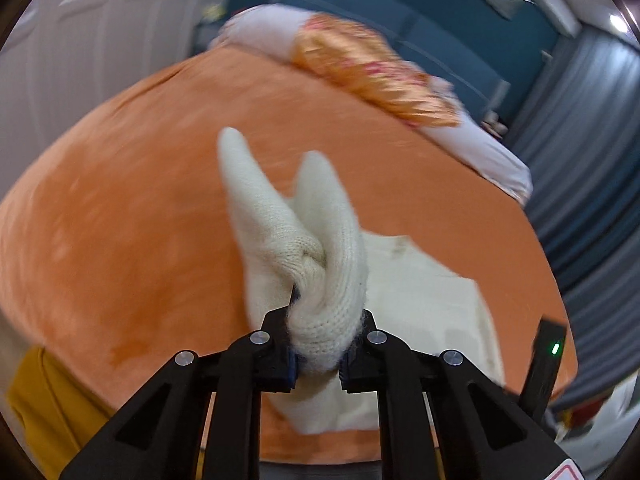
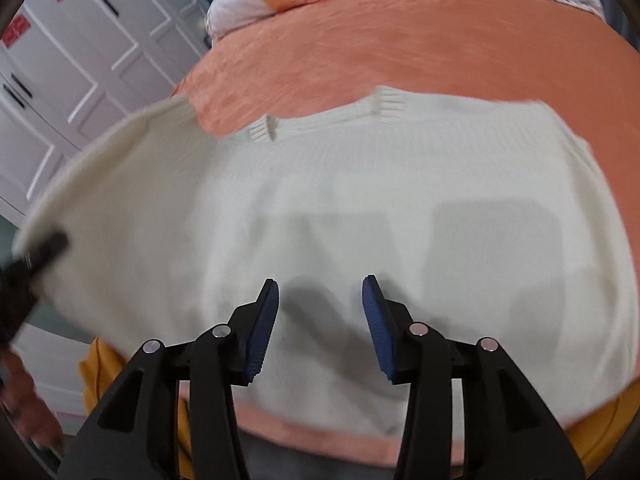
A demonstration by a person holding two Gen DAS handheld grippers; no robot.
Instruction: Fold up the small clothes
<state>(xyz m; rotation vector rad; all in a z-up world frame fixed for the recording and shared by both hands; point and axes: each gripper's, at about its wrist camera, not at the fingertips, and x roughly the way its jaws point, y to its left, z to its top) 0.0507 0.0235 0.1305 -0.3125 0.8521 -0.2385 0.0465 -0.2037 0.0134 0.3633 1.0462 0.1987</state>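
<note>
A cream knitted sweater lies spread on the orange bedspread, its ribbed neckline at the far side. In the left wrist view my left gripper is shut on a bunched fold of the cream sweater, lifted off the bed with two peaks of knit standing up past the pads. My right gripper hovers over the sweater's near part, jaws apart and nothing between the blue pads. At the left edge of the right wrist view the left gripper shows as a dark blur at the sweater's raised side.
A white pillow with an orange floral cover lies at the head of the bed. White wardrobe doors stand to the left. Yellow cloth hangs at the bed's near edge. Grey curtains are on the right.
</note>
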